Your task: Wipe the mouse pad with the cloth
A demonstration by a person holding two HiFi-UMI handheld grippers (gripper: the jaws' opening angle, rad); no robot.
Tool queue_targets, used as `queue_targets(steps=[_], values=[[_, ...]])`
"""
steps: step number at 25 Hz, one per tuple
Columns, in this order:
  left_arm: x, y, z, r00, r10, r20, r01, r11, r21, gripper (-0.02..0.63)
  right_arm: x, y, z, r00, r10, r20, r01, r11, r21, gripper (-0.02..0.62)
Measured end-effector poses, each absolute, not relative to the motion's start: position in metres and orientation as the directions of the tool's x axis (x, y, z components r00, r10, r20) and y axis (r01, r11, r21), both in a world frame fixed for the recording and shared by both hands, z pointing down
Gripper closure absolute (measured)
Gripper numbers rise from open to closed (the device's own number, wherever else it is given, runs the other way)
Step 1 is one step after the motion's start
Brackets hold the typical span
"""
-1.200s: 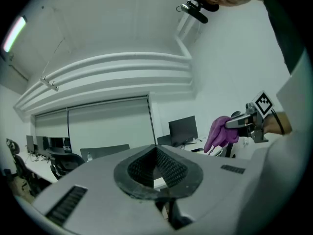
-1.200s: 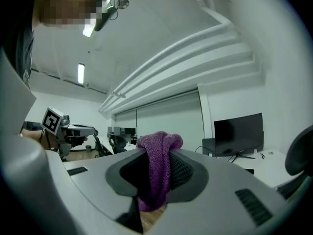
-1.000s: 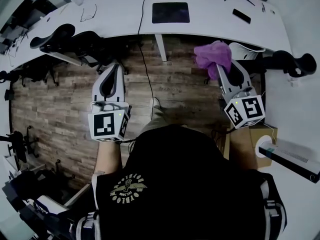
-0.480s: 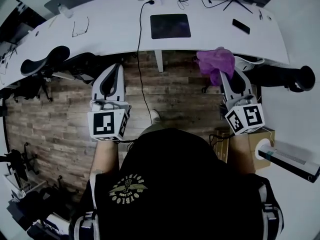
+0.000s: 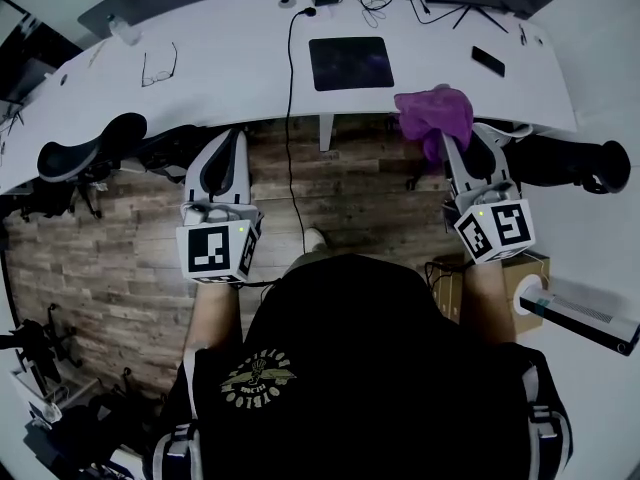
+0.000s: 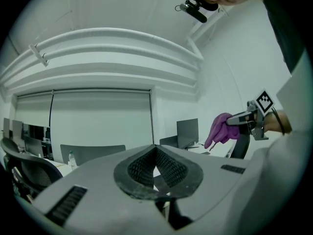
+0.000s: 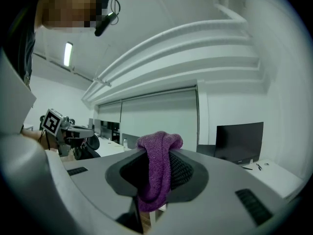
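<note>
We hold the purple cloth (image 5: 435, 114) in our right gripper's (image 5: 447, 146) jaws at the counter (image 5: 220, 73) edge, near the dark mouse pad (image 5: 351, 63); our left gripper (image 5: 230, 143) hangs over the floor (image 5: 340, 183)

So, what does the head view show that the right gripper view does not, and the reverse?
Only the head view: the dark mouse pad on the white desk, and glasses. Only the right gripper view: how the right tongs pinch the cloth, and a ceiling lamp. Both: the purple cloth and the left tongs.
</note>
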State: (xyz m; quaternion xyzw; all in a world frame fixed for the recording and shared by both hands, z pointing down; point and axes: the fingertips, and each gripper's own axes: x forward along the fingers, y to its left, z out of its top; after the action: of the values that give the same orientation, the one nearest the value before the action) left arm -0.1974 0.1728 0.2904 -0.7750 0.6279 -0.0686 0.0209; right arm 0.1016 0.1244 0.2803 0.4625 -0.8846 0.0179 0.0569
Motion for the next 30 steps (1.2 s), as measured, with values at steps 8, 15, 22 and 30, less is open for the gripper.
queue_targets(steps=[8, 15, 22, 30], values=[[-0.207, 0.152, 0.293, 0.245, -0.968, 0.050, -0.964, -0.249, -0.090, 0.604, 0.095, 0.125, 0.273, -0.530, -0.839, 0.123, -0.841, 0.539, 0.047, 0.505], [-0.197, 0.138, 0.295, 0.257, -0.965, 0.056, -0.961, -0.261, -0.094, 0.604, 0.109, 0.109, 0.280, -0.513, -0.849, 0.125, -0.854, 0.520, 0.025, 0.505], [-0.198, 0.112, 0.300, 0.215, -0.974, 0.069, -0.972, -0.220, -0.079, 0.604, 0.105, 0.071, 0.285, -0.544, -0.829, 0.130, -0.835, 0.550, 0.011, 0.505], [-0.196, 0.085, 0.301, 0.227, -0.972, 0.054, -0.971, -0.230, -0.061, 0.604, 0.107, 0.031, 0.297, -0.561, -0.812, 0.161, -0.823, 0.568, -0.001, 0.505]])
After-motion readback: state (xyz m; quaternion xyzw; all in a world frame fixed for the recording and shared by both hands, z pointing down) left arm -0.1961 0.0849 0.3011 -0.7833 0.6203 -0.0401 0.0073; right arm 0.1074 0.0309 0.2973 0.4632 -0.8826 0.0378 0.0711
